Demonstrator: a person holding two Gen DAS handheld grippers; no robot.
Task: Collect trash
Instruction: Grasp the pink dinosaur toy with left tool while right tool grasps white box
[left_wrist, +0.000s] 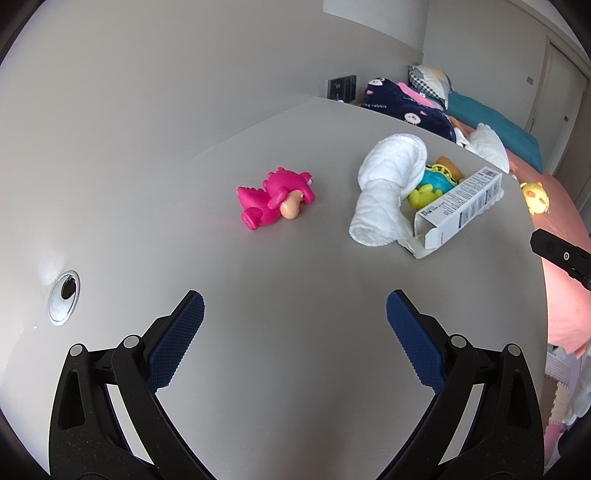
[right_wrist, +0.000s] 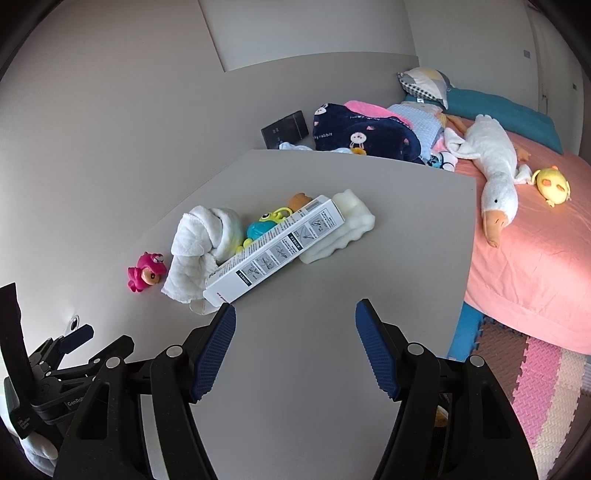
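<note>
Approach step: both claws spread, nothing held.
Left gripper (left_wrist: 294, 314) and right gripper (right_wrist: 295, 328) hover over grey tabletop (right_wrist: 314, 369); beyond lies the opened white printed cardboard box (right_wrist: 273, 247) against a crumpled white cloth (right_wrist: 199, 247). Next, probably: straddle the box's near end and close.

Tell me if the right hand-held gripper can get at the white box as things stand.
Probably yes. The right hand-held gripper is open and empty, and the white box lies on top of the pile, its near end facing the gripper across bare table.

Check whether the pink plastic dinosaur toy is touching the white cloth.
No, the pink plastic dinosaur toy lies apart from the white cloth, with bare grey table between them.
</note>
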